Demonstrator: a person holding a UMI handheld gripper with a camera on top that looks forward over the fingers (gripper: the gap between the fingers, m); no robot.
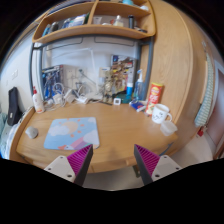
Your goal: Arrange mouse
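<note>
Wooden desk (pixel 120 135): gripper (pixel 113 160) open, empty; mouse (pixel 33 131) beside mousepad (pixel 72 132); labels unreadable.

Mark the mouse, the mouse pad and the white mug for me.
mouse (pixel 33 131), gripper view, top of its shell
mouse pad (pixel 72 133), gripper view, centre of its printed face
mug (pixel 161 113), gripper view, its outer wall

The desk (pixel 110 128) looks like smooth wood with a light matt finish, and the shelf (pixel 95 30) above it too. The mouse pad (pixel 72 132) looks matt, with a pale print.
</note>
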